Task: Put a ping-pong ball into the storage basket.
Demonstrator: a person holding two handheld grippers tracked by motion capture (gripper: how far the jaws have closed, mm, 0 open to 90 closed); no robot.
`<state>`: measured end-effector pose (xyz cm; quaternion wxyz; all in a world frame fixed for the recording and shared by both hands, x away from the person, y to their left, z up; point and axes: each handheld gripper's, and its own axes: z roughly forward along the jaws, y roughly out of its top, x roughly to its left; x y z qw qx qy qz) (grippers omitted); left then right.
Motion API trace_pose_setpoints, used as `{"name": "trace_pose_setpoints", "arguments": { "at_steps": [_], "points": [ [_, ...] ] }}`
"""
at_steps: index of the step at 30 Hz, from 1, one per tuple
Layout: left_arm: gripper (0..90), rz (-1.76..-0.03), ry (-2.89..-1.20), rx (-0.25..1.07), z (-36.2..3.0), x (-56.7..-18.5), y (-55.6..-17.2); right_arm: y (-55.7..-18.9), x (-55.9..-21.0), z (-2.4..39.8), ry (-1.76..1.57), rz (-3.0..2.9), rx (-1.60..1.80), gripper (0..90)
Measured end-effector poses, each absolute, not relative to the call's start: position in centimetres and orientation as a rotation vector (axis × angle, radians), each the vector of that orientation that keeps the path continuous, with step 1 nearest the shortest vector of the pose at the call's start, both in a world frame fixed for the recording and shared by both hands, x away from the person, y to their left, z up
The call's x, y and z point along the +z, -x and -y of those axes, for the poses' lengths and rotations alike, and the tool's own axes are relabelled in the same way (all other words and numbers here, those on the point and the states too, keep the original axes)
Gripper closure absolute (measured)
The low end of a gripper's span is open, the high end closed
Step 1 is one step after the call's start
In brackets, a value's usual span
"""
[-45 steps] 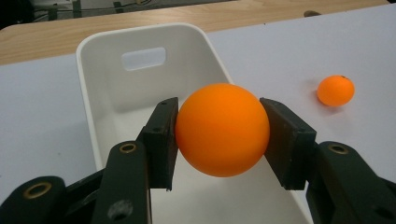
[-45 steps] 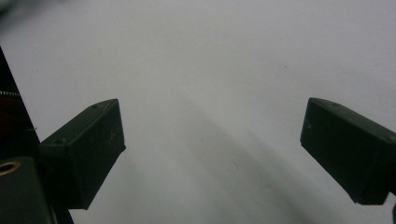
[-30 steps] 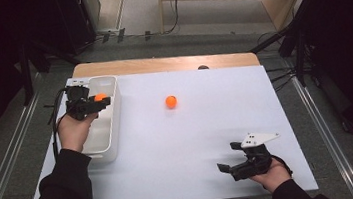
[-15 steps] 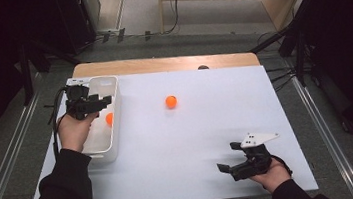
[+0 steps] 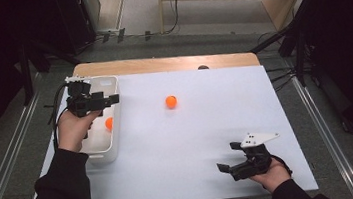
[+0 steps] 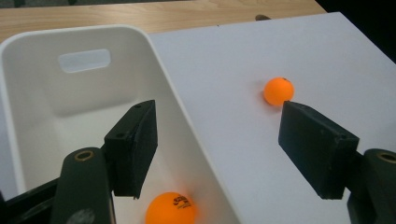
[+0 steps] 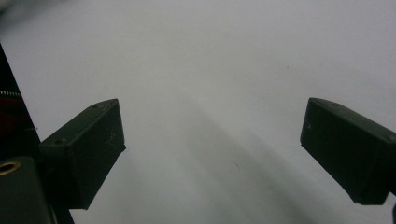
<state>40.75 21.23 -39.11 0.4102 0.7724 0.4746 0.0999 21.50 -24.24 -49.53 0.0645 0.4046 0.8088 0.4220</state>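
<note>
Partly hidden: ball (image 6: 170,208) in bin (image 6: 28,74), below left hand-held gripper (image 6: 217,140), just opened, empty.

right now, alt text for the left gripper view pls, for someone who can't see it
The left gripper hangs open over the near end of a white bin, its jaws having just been opening, with an orange ball lying free in the bin below them. A second orange ball sits on the white table beyond the bin.
</note>
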Motion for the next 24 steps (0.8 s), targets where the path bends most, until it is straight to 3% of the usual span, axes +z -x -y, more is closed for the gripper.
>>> {"name": "trace_pose_setpoints", "arguments": {
  "at_steps": [3,24],
  "points": [
    [25.7,-1.174,-1.959,0.240,-20.8,-38.9,-40.6,-21.5,-49.5,24.3,-1.216,-2.438,1.276,5.1],
    [25.7,-1.017,-1.978,0.182,-18.0,-37.8,-39.1,-21.6,-49.5,24.1,-1.216,-2.441,1.275,5.1]
  ]
}}
